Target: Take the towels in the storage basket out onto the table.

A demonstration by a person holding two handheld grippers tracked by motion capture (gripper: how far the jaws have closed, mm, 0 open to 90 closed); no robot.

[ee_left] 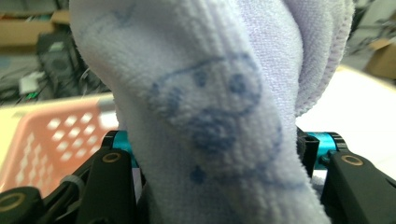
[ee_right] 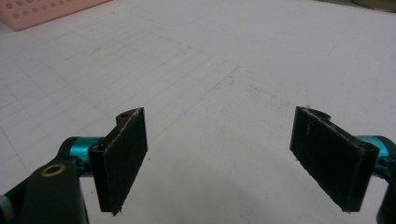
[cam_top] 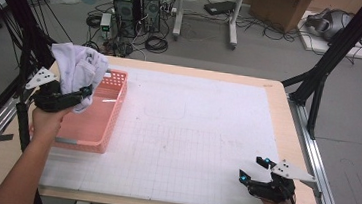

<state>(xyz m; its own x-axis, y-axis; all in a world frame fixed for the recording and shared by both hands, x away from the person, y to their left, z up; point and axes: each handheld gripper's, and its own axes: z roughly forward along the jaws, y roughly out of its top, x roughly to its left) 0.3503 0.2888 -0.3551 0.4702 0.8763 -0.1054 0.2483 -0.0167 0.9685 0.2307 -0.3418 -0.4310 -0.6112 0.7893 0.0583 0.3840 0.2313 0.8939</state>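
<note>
A bunched white towel (cam_top: 78,67) with a faint blue cartoon print hangs over the left end of the pink basket (cam_top: 101,124). My left gripper (cam_top: 83,95) is shut on the towel, lifted above the basket. In the left gripper view the towel (ee_left: 210,93) bulges between the black jaws and hides the pads. At the table's front right, my right gripper (cam_top: 254,170) rests low and open. Its two black pads (ee_right: 122,158) stand wide apart over bare gridded mat, with nothing between them.
The white gridded mat (cam_top: 191,133) covers the wooden table. A black frame post (cam_top: 28,47) stands just left of the basket, another post (cam_top: 322,70) at the far right. Computers, cables and a cardboard box lie on the floor beyond the table.
</note>
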